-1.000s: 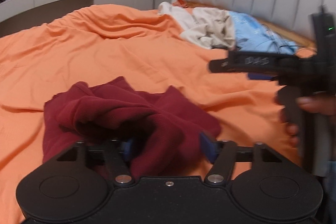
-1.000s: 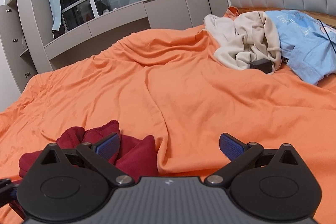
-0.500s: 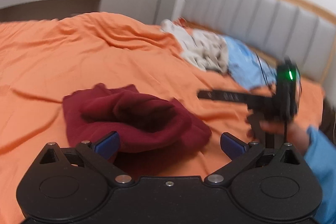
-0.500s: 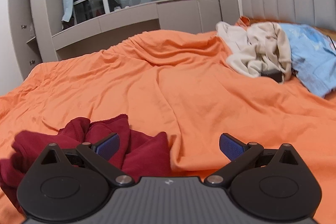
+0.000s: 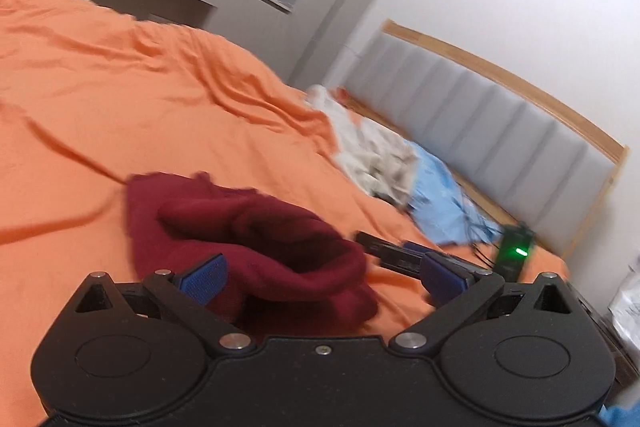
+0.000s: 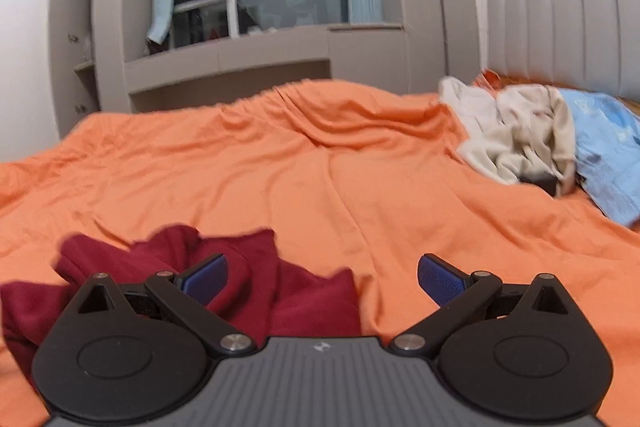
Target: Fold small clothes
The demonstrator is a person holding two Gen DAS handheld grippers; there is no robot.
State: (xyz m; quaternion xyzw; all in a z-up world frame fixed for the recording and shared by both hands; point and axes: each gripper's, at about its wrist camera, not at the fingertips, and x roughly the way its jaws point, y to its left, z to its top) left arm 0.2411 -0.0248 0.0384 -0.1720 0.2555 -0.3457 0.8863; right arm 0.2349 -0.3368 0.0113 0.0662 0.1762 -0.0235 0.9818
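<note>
Left gripper (image 5: 322, 277) is spread wide with nothing in it; a second ago its fingers were pinched on the red top (image 5: 248, 239), so it's let go. Right gripper (image 6: 322, 277) is wide too, same as before. Both views have tilted up off the orange bedsheet (image 6: 320, 167). The red top sits crumpled on it, and the pile of pale clothes (image 6: 516, 131) hasn't budged near the headboard (image 6: 568, 27).

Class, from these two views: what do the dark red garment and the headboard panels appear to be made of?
Dark red garment: likely a soft knit or fleece, matte; it slumps in thick rounded folds without sheen.
Headboard panels: probably padded grey faux leather or fabric, smooth, with vertical channel seams, topped by a light wooden rail.
</note>
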